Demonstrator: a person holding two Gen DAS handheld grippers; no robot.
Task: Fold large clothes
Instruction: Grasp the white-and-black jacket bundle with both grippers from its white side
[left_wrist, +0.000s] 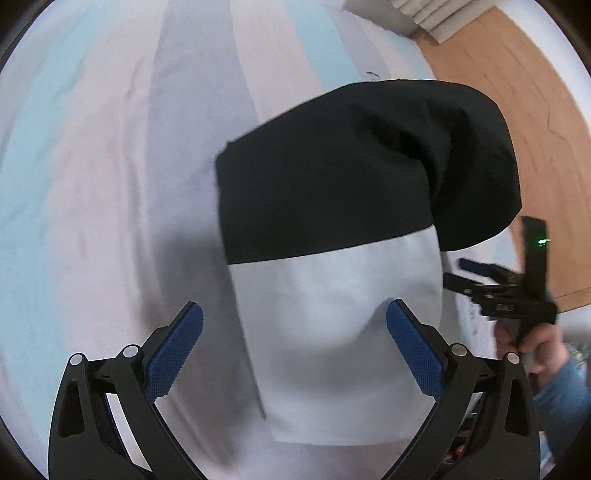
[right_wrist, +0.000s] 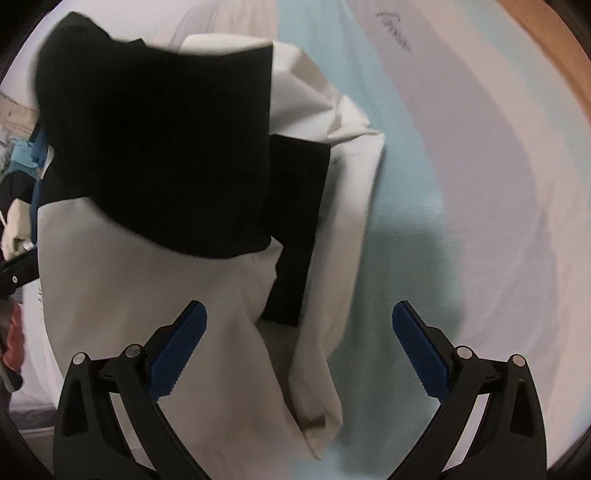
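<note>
A black-and-white garment (left_wrist: 332, 280) lies folded on a striped bed sheet (left_wrist: 92, 184). Its black half is at the far end and its white half is near me. My left gripper (left_wrist: 294, 317) hovers over the white part, open, nothing between its blue pads. At the right edge of the left wrist view the right gripper (left_wrist: 476, 275) is held in a hand and looks open. In the right wrist view the same garment (right_wrist: 177, 295) shows a black panel over cream-white cloth with loose folds. The right gripper (right_wrist: 299, 315) is open above its right edge.
The sheet (right_wrist: 461, 184) has pale blue, grey and white stripes and spreads widely on all sides. A wooden floor (left_wrist: 517, 92) lies beyond the bed's right edge. A blue sleeve (left_wrist: 561, 398) shows at lower right, and a heap of other clothes (right_wrist: 22, 173) at the far left.
</note>
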